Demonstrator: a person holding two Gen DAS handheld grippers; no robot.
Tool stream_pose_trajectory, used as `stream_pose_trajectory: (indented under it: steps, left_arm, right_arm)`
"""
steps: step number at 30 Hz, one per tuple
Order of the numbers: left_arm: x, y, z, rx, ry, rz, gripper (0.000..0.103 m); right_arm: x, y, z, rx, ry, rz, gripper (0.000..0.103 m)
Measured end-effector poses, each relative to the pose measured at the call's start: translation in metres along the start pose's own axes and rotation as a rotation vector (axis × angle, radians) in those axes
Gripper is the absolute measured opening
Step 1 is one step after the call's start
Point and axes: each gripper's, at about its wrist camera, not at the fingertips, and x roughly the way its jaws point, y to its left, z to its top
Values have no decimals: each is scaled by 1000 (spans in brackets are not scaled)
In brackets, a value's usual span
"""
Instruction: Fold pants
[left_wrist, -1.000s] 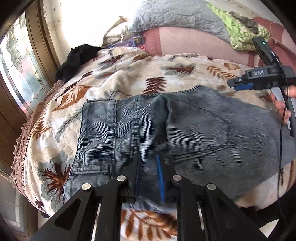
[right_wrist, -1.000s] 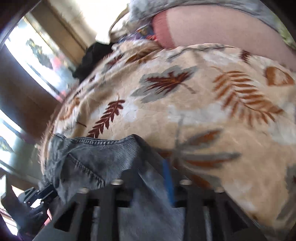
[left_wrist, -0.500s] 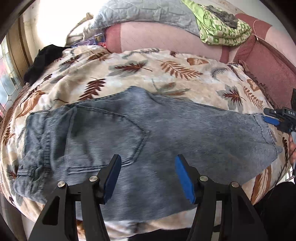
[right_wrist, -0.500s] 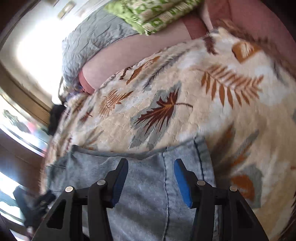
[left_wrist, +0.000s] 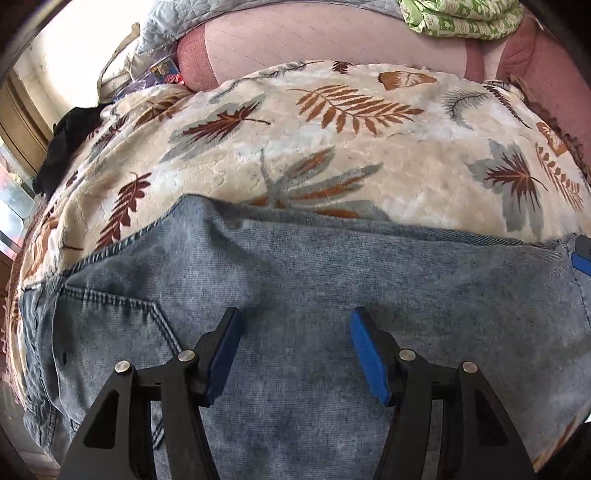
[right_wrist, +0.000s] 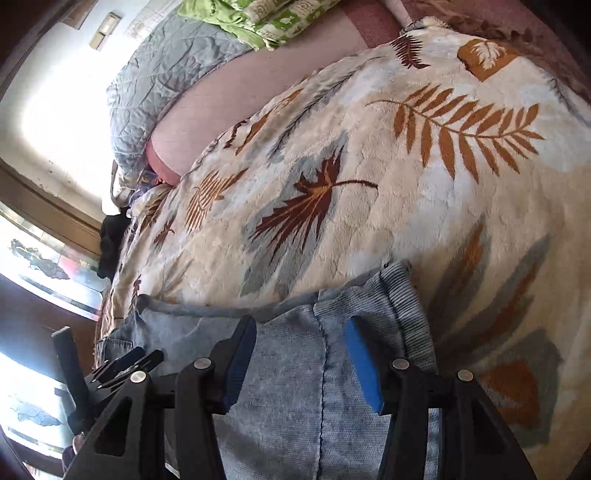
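both grippers, left gripper and right gripper, are hovering with jaws apart, gripping nothing, over faded blue denim pants lying along the leaf-patterned blanket's near edge; pinching one layer is risking a crooked fold.

1. The left gripper is a matte black angular frame with triangular cut-outs in its outer arms.
2. Its two fingers carry flat blue pads on their inner faces.
3. Four round silver screw heads sit across its linkage.
4. The right gripper has the same build: black frame, blue pads, four silver screws.
5. In the right wrist view, the left gripper shows from the side as stacked black bars.
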Motion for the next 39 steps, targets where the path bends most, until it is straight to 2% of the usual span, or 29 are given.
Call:
stream_pose_trajectory:
  steps: [1,3,4,5,7,9,12,14,18,22,27,33,35,39]
  left_arm:
    - [2,-1,2,8,1,9,62]
    - [8,-4,5,26,13,30,64]
    - [10,-6,8,31,17,41,67]
    - [12,-7,10,35,16,52,68]
    - [17,-9,14,57,18,86,78]
    - [21,-7,18,49,26,95,82]
    - [15,0,18,12,48,68,82]
    - [4,0,11,5,54,65,81]
    - [-33,-18,-10,44,-24,46,81]
    - [-64,-42,-34,86,-78,-14,81]
    - [-67,-63,-52,115,-34,-37,81]
    - [-48,-77,-70,108,74,-40,82]
    - [-47,-75,-75,98,57,-45,83]
    - [-44,-81,-80,126,30,10,94]
  right_arm:
    - [2,0,2,-12,-3,-19,49]
    - [9,3,7,-68,-18,-154,11]
    - [12,2,9,-72,-21,-180,11]
    - [13,-2,12,-44,-15,-166,11]
    - [13,-10,17,-3,-9,-130,9]
    - [14,-16,21,18,-13,-110,8]
    - [9,-12,20,3,-32,-110,9]
    - [0,-8,16,-19,-50,-100,13]
    - [-30,0,-2,-100,-92,-70,13]
    - [-59,6,-30,-182,-86,-35,13]
    - [-77,4,-66,-233,-35,-8,13]
    - [-65,-4,-97,-247,53,-84,14]
    - [-66,-3,-101,-268,45,-90,14]
    - [-62,-5,-97,-254,59,-80,13]
